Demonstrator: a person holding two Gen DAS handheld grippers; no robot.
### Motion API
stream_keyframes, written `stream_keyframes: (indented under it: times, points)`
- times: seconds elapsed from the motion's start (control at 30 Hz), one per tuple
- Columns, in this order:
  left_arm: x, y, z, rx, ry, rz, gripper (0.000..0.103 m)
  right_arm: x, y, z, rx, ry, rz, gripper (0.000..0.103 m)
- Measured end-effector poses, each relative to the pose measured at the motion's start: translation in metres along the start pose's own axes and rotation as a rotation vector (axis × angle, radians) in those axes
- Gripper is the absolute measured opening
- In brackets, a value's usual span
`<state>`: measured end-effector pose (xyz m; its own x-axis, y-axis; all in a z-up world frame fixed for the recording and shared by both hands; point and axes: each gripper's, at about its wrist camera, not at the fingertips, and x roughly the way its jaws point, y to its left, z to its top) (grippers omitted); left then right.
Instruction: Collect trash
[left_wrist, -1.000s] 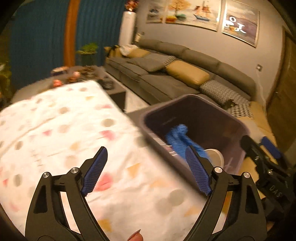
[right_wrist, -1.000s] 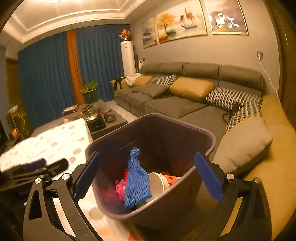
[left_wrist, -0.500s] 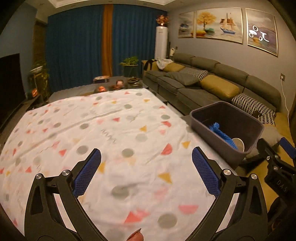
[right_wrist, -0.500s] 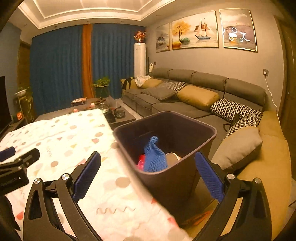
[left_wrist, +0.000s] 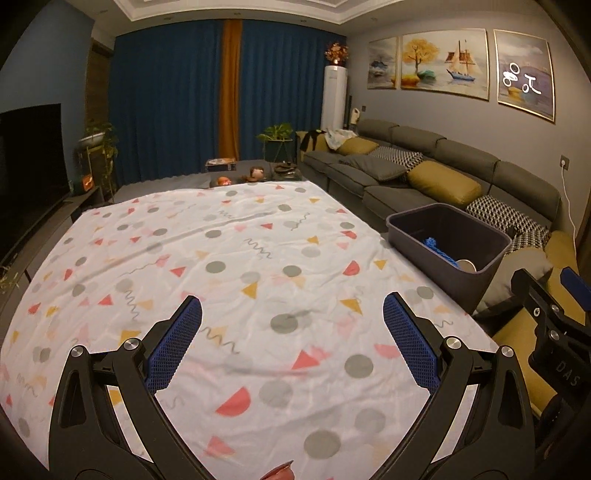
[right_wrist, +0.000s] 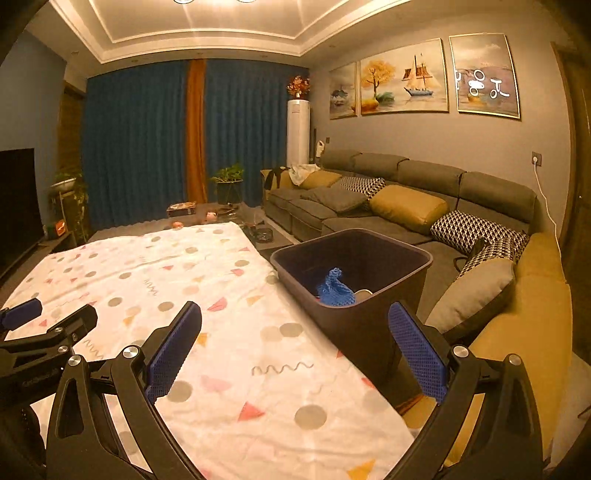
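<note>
The dark bin (right_wrist: 354, 295) sits upright, mouth up, blue netting (right_wrist: 334, 290) inside, farther off than before, while both the left gripper (left_wrist: 291, 343) and right gripper (right_wrist: 295, 350) gape empty, the left's jaws having just widened.

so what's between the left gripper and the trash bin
Only bare patterned tablecloth lies between the open left gripper and the dark trash bin; no loose trash shows there in the left wrist view.

The bin (left_wrist: 448, 243) stands at the right edge of the cloth (left_wrist: 229, 280), with a net (right_wrist: 334, 288) and a cup (left_wrist: 466, 265) inside it. The sofa (left_wrist: 424, 173) runs behind and right of the bin. A plant (left_wrist: 277, 136) stands beyond the cloth's far edge.
</note>
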<state>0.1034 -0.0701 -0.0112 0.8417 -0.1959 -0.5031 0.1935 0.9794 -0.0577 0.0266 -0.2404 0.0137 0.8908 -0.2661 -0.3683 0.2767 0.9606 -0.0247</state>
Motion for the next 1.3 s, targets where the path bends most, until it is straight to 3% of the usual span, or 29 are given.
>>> stream_keyframes:
  times: [0.4, 1.3]
  points:
    - [-0.026, 0.018, -0.013, -0.017, -0.003, 0.011, 0.097, -0.029, 0.015, -0.008, -0.016, -0.024, 0.016, 0.097]
    - [-0.039, 0.014, -0.014, -0.020, -0.017, -0.021, 0.097, -0.036, 0.014, -0.007, 0.000, -0.043, 0.015, 0.097]
